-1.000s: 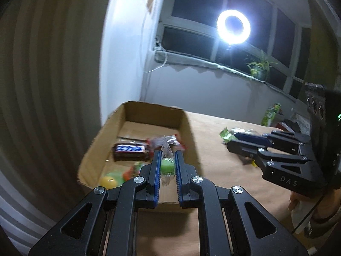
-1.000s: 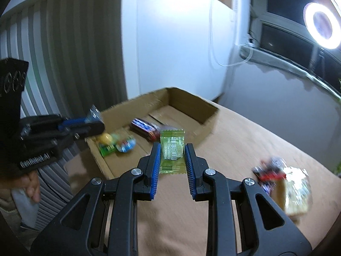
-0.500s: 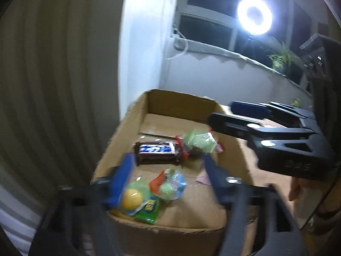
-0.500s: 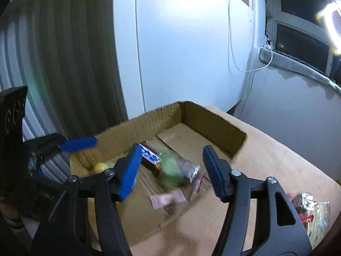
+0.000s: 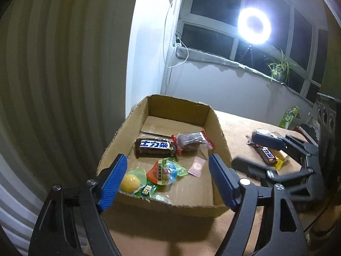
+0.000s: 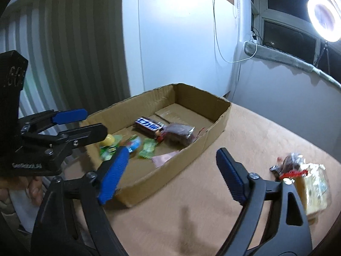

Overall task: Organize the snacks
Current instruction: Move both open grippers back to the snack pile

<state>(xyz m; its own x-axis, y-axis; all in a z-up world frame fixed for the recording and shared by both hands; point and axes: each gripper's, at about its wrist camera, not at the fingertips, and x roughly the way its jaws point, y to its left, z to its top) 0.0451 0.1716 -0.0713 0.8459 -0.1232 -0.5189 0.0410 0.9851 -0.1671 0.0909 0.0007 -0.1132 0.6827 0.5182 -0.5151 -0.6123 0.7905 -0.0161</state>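
Over the cardboard box, the left hand-held gripper is opening with nothing between its jaws; the snacks lie below it. Better to back straight out, clear of the box wall. Further right, the right hand-held gripper is likewise opening and empty; loose snacks wait on the tabletop just beside it.

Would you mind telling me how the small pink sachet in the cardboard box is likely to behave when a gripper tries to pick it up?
The pink sachet lies flat and thin, so probably very light and hard to get under. Its film wrapper likely crumples.
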